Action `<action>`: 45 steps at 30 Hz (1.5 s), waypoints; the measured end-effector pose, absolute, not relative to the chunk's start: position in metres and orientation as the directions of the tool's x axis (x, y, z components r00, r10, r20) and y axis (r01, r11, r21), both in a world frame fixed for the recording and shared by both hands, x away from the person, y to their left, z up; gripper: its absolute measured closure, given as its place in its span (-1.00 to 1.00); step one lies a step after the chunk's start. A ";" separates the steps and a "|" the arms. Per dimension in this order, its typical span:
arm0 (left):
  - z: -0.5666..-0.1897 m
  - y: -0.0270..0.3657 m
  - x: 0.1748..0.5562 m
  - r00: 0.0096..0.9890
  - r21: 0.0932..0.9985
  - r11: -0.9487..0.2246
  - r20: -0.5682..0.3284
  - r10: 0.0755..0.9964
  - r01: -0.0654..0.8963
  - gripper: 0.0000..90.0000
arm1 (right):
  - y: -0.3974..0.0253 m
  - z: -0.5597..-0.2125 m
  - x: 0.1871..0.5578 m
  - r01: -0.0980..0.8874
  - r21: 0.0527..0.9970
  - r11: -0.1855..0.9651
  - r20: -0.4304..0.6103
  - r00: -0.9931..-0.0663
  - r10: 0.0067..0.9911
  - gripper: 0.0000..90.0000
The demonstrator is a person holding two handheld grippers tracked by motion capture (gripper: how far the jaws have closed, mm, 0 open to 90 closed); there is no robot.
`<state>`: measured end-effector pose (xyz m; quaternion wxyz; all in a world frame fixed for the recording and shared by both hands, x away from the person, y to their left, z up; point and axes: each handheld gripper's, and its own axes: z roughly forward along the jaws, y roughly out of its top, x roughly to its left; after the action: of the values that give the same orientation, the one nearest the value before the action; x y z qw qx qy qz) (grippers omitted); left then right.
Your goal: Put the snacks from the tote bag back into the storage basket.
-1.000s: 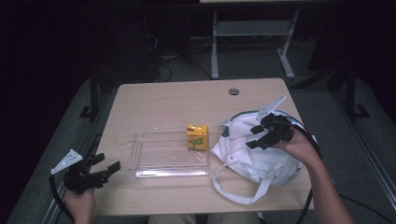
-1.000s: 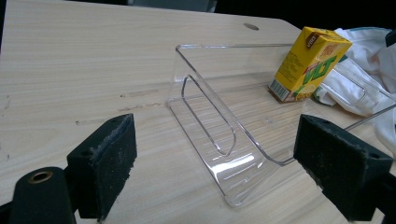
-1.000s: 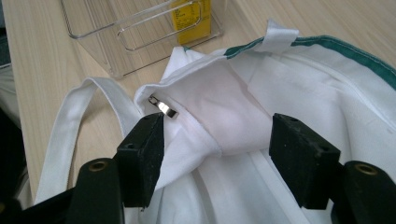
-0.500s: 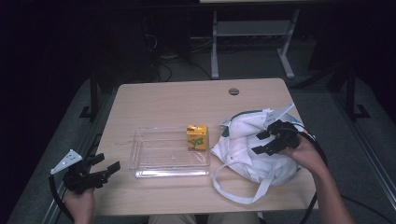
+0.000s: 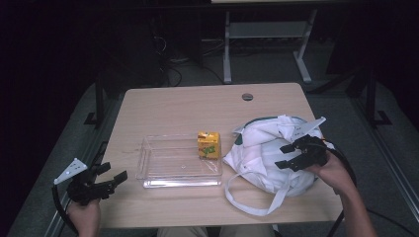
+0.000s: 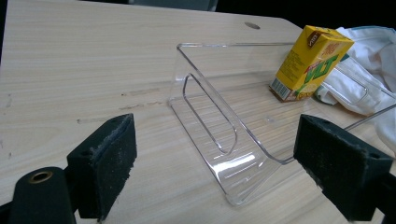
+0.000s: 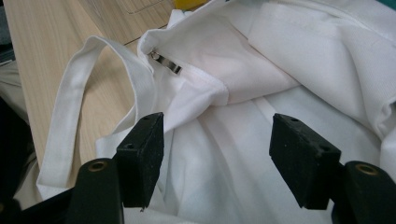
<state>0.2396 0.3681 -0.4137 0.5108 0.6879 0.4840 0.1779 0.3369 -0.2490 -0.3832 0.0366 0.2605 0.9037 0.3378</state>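
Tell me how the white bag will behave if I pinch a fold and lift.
The bag is thin cloth, creased and slumped, so it will probably sag and drape rather than hold shape. Its strap lies loose on the table and would likely trail. The right hand-held gripper, open over the folds, may catch just one layer.

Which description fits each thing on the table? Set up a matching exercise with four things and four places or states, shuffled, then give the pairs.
Things:
1. juice carton
2. clear tray
3. white bag
4. left gripper

Descriptions:
A. lies crumpled at the right side of the table, one strap trailing toward the front edge
B. stands upright at the tray's right end
C. open, holding nothing, near the table's front left corner
D. see-through, in the middle of the table

Pairs: 1-B, 2-D, 3-A, 4-C
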 end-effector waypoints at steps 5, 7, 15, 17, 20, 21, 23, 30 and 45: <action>-0.414 0.367 0.240 0.471 0.874 -0.014 -0.248 0.847 0.485 -0.72 | -0.257 -0.386 0.330 0.455 0.632 0.627 0.110 -0.853 0.510 -0.22; -0.414 0.367 0.240 0.470 0.874 -0.013 -0.249 0.847 0.486 -0.72 | -0.259 -0.388 0.327 0.461 0.633 0.622 0.112 -0.850 0.515 -0.23; -0.414 0.367 0.240 0.474 0.873 -0.023 -0.242 0.847 0.487 -0.72 | -0.264 -0.391 0.315 0.459 0.642 0.613 0.106 -0.846 0.523 -0.23; -0.414 0.367 0.240 0.475 0.873 -0.024 -0.241 0.846 0.487 -0.72 | -0.266 -0.391 0.312 0.456 0.646 0.612 0.103 -0.846 0.523 -0.23; -0.414 0.368 0.240 0.473 0.874 -0.021 -0.243 0.847 0.486 -0.72 | -0.268 -0.393 0.307 0.457 0.652 0.605 0.100 -0.843 0.528 -0.23; -0.414 0.368 0.240 0.473 0.873 -0.023 -0.241 0.847 0.486 -0.72 | -0.269 -0.393 0.305 0.459 0.652 0.604 0.100 -0.841 0.532 -0.23; -0.414 0.367 0.240 0.475 0.874 -0.024 -0.240 0.846 0.485 -0.72 | -0.272 -0.394 0.303 0.455 0.658 0.600 0.096 -0.841 0.532 -0.24; -0.414 0.367 0.240 0.474 0.873 -0.024 -0.241 0.847 0.487 -0.72 | -0.281 -0.396 0.293 0.462 0.671 0.580 0.095 -0.830 0.550 -0.24; -0.415 0.367 0.240 0.474 0.873 -0.025 -0.240 0.847 0.487 -0.72 | -0.289 -0.398 0.272 0.446 0.716 0.537 0.090 -0.822 0.562 -0.26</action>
<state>0.2400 0.3666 -0.4148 0.5061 0.6935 0.4809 0.1779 0.2721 -0.2890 -0.3981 0.0755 0.2883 0.8735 0.3849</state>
